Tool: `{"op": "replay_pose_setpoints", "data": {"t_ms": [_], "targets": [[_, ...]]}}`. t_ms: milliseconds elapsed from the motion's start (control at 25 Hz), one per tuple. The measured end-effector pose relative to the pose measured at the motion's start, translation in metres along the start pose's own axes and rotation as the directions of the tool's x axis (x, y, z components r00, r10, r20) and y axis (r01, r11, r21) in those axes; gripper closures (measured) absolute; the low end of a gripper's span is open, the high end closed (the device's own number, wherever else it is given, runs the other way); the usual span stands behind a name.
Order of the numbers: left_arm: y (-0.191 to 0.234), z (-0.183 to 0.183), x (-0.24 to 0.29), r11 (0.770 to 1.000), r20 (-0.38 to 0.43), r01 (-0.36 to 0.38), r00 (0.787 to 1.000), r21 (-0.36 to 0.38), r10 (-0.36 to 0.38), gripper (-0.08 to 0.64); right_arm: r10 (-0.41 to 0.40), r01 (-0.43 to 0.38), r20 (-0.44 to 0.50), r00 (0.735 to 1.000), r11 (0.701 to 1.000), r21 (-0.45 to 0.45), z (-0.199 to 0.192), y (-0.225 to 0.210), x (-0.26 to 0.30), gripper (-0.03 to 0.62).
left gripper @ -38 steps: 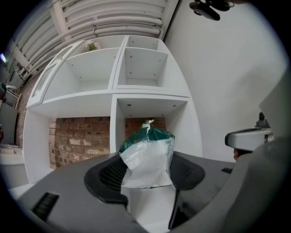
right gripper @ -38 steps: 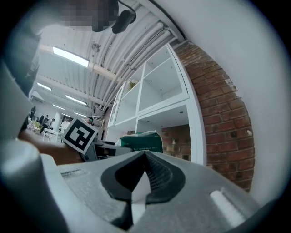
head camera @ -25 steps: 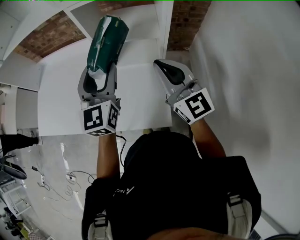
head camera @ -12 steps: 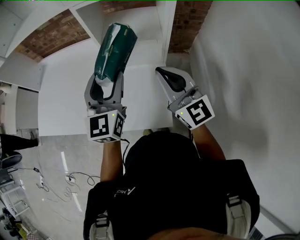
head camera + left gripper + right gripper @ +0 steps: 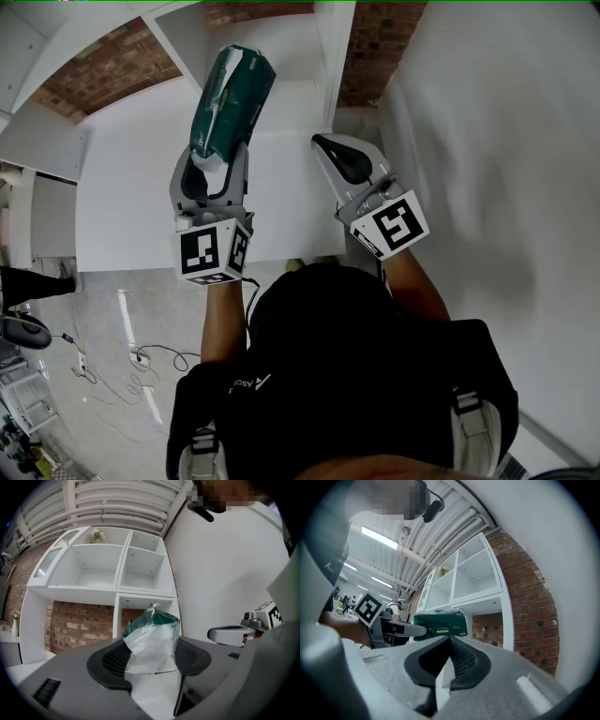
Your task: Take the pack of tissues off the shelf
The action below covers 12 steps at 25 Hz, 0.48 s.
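The left gripper [image 5: 217, 164] is clenched on the near, pale end of the pack of tissues [image 5: 232, 98], and the green body of the pack sticks out beyond the jaws toward the far side. In the left gripper view the wrapper fills the gap between the two dark pads, pinched across its narrow width. That is a sensible hold for a soft, light pack: the film bunches a little under the pads but gives them something to bite on.

The pack hangs in the air in front of the white shelf [image 5: 119, 562]. The open compartments lie beyond it and the brick wall [image 5: 75, 623] shows through the lower ones. It seems to be clear of every ledge, though the steep head view makes it hard to judge how far out it has come. By that reading the removal itself is essentially done.

The right gripper [image 5: 330, 147] sits to the right of the pack, apart from it, with its jaws closed together on nothing. Its own view shows the pads meeting at the tip and the pack off to the left. It appears to be held level as a spare, since one gripper is enough for a pack like this.
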<state>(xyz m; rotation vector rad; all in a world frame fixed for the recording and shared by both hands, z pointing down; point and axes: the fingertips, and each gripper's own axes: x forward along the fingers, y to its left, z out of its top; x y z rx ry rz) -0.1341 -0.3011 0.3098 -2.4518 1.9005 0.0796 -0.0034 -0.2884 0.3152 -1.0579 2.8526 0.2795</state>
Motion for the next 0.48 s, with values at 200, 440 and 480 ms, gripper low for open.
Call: {"op": "replay_pose_setpoints", "data": {"t_ms": [200,440,480], "targets": [[-0.0015,0.0000,0.0029,1.000,0.002,0.006,1.000,0.000,-0.006,0.295,-0.007,0.007,0.003,1.000,1.000,-0.003,0.0005,-0.0022,-0.0009,0.592],[-0.0004,0.0007,0.0043,1.000,0.003,0.006,1.000,-0.003,-0.006,0.295,-0.008,0.008,0.003,1.000,1.000,-0.004,0.0007,-0.0016,-0.0003,0.592],[-0.0002,0.0008,0.0045,1.000,0.003,0.006,1.000,-0.003,-0.006,0.295,-0.008,0.008,0.003,1.000,1.000,-0.004,0.0009,-0.0015,-0.0002,0.592]]}}
